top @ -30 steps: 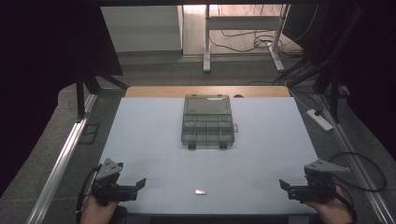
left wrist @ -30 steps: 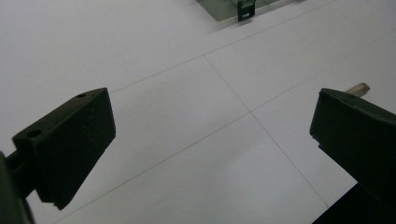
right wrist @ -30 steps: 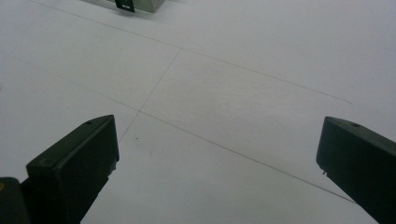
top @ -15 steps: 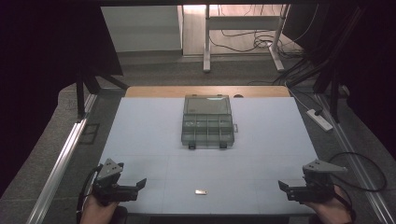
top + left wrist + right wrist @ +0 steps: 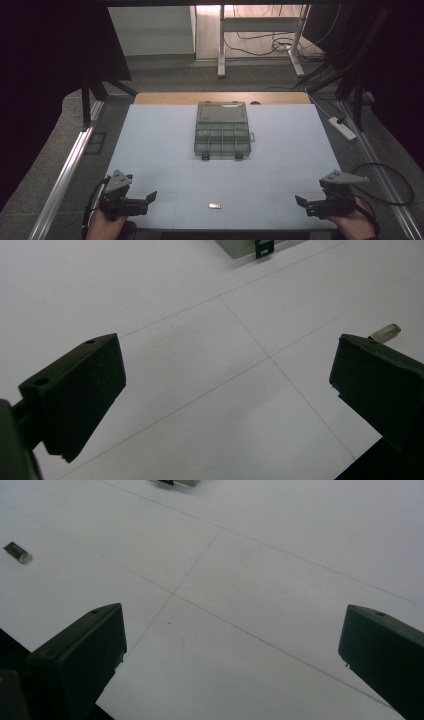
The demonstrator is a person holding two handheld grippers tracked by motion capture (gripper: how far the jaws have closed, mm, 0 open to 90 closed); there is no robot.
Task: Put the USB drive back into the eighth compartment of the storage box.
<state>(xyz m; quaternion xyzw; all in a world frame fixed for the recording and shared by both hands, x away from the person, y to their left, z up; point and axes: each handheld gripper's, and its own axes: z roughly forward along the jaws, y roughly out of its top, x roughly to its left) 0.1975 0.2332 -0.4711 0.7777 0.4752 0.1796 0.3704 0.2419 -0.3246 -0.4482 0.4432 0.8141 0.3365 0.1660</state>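
A clear plastic compartment box [image 5: 221, 131] lies shut on the white table, at the middle toward the far side. A small metal piece [image 5: 215, 205] lies near the front edge, between the two hands. My left gripper [image 5: 148, 202] is held at the front left, open and empty, pointing right toward the piece. My right gripper [image 5: 302, 206] is at the front right, open and empty, pointing left. In the left gripper view [image 5: 230, 375] the piece [image 5: 385, 333] shows just past the right jaw. In the right gripper view [image 5: 232, 645] the piece [image 5: 17, 552] lies far left.
The white table mat [image 5: 150, 145] has thin grid lines and a wooden strip [image 5: 165, 98] along its far edge. A power strip [image 5: 342, 127] and cables lie on the floor to the right. A box latch [image 5: 262, 247] shows at the top of the left gripper view.
The right gripper has drifted slightly to the left. The left gripper, the box and the small piece stay where they were.
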